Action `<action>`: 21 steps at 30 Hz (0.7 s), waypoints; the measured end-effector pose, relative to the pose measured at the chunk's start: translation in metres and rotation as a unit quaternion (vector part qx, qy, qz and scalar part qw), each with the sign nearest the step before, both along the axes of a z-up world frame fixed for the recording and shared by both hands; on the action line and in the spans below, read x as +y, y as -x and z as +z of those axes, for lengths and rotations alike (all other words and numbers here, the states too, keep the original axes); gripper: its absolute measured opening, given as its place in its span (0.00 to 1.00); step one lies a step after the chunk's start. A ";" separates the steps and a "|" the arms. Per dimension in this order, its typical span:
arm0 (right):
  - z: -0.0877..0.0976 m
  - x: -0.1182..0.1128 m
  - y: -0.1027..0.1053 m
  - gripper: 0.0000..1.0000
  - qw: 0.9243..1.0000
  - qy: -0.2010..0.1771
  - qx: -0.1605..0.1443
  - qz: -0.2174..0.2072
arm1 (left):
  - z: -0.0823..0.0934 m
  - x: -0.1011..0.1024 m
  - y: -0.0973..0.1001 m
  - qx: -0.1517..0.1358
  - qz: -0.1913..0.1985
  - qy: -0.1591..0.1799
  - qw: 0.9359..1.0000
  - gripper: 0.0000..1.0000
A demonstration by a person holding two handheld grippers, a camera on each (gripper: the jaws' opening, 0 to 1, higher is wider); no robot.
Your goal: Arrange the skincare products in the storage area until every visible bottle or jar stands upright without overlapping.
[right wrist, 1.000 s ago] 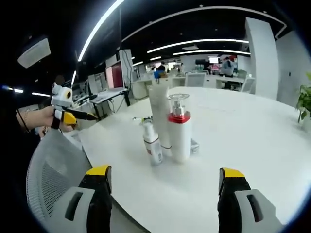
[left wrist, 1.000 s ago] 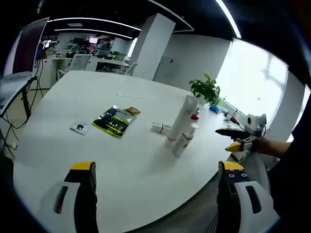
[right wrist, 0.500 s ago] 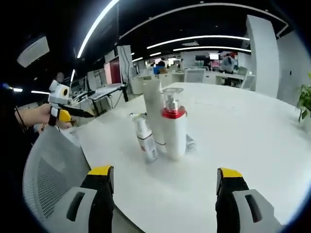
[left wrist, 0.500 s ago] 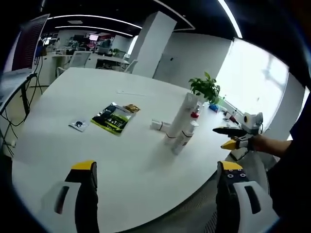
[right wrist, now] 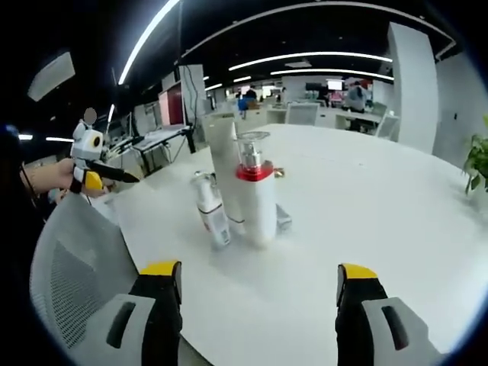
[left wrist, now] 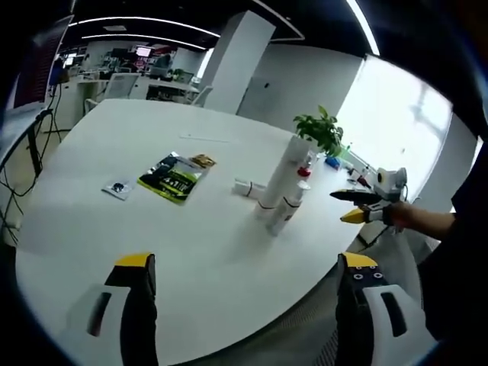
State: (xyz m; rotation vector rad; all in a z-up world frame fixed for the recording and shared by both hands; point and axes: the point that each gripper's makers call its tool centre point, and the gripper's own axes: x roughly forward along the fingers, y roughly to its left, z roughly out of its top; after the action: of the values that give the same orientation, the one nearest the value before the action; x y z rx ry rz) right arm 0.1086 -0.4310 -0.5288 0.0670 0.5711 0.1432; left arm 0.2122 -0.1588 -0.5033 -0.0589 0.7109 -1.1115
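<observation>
Three products stand upright mid-table: tall tube (right wrist: 223, 171), pump bottle (right wrist: 255, 194), small spray bottle (right wrist: 211, 210); one small item (left wrist: 248, 187) lies flat, remaining; my left gripper (left wrist: 244, 305) and right gripper (right wrist: 252, 309) are both released, empty.

Both cameras move a little, so the whole scene slides in each view; the bottles themselves stand in the same group on the bench (left wrist: 191, 229). In the right gripper view the pump bottle with the red collar (right wrist: 255, 194), the tall white tube (right wrist: 223, 164) and the small spray bottle (right wrist: 210, 217) now sit further to the left than before. In the left gripper view the right hand-held gripper (left wrist: 352, 206) is now higher and slightly more to the left. In the right gripper view the left hand-held gripper (right wrist: 114, 174) is now a bit higher and closer to the left edge
</observation>
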 end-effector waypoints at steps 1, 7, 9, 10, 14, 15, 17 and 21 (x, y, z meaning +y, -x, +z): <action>0.000 -0.001 -0.001 0.84 1.000 0.002 0.000 0.001 | 0.000 0.000 0.000 -0.002 -0.001 -0.001 1.000 0.92; -0.002 -0.012 -0.007 0.83 1.000 0.004 0.012 0.002 | 0.001 0.003 -0.004 -0.002 0.007 0.002 1.000 0.91; -0.002 -0.012 -0.006 0.82 1.000 0.009 0.014 0.002 | 0.001 0.005 -0.006 -0.001 0.011 0.004 1.000 0.91; -0.002 -0.013 -0.007 0.81 1.000 0.009 0.015 0.002 | 0.001 0.004 -0.005 -0.001 0.012 0.004 1.000 0.90; -0.005 -0.017 -0.010 0.79 1.000 0.009 0.022 0.005 | 0.000 0.005 -0.006 0.000 0.015 0.003 1.000 0.90; -0.006 -0.017 -0.010 0.79 1.000 0.009 0.024 0.007 | 0.000 0.005 -0.006 0.000 0.015 0.002 1.000 0.90; -0.008 -0.021 -0.013 0.79 1.000 0.007 0.027 0.005 | -0.001 0.006 -0.006 -0.001 0.015 -0.001 1.000 0.90; -0.011 -0.023 -0.016 0.78 0.999 0.013 0.036 0.009 | -0.002 0.007 -0.006 -0.002 0.017 -0.006 1.000 0.89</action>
State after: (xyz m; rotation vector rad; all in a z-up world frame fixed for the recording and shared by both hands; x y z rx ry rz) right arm 0.1243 -0.4544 -0.5402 0.0422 0.6452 0.1510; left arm 0.2183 -0.1517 -0.5057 -0.0570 0.7101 -1.0752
